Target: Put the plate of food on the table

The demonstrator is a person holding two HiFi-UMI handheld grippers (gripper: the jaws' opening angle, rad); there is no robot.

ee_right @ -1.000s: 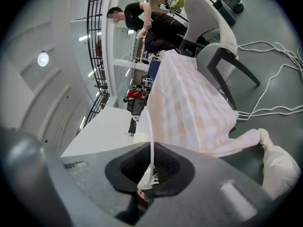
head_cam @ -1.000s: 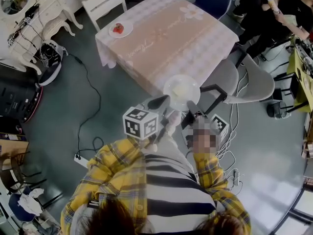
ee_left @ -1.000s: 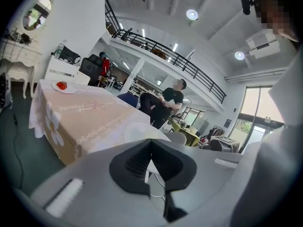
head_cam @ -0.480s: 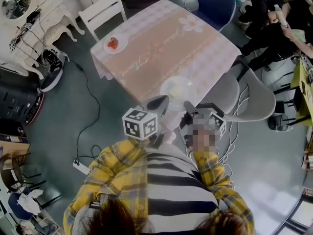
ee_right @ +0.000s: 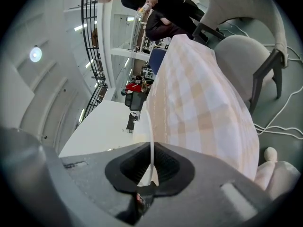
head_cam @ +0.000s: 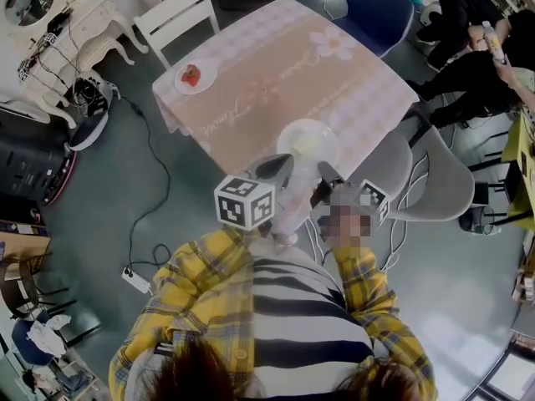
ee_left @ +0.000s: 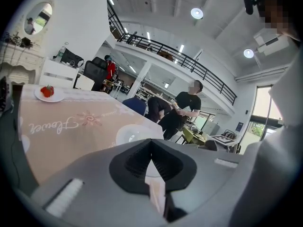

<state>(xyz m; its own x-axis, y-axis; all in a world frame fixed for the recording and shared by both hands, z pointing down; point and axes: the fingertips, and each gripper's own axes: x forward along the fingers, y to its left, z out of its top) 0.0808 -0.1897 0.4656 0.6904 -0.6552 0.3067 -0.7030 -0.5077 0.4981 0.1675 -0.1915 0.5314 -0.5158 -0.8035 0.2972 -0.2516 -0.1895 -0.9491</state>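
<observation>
I hold the plate with both grippers. The left gripper takes the near-left part of the rim and the right gripper takes the near-right part. In the left gripper view the fingers are clamped on the white rim, which runs in between the ridged dark pads. In the right gripper view the rim shows edge-on as a thin white line, pinched between that gripper's fingers. The plate is white, carries a pale portion of food and sits level over the near corner of the tabletop. I cannot tell whether its base touches the pink checked cloth that covers the tabletop. A small plate with a red piece of food rests at the far-left corner, well apart from the held plate. A white chair stands beyond that corner. A blue chair stands at the far-right side. A grey chair stands just right of the near corner.
</observation>
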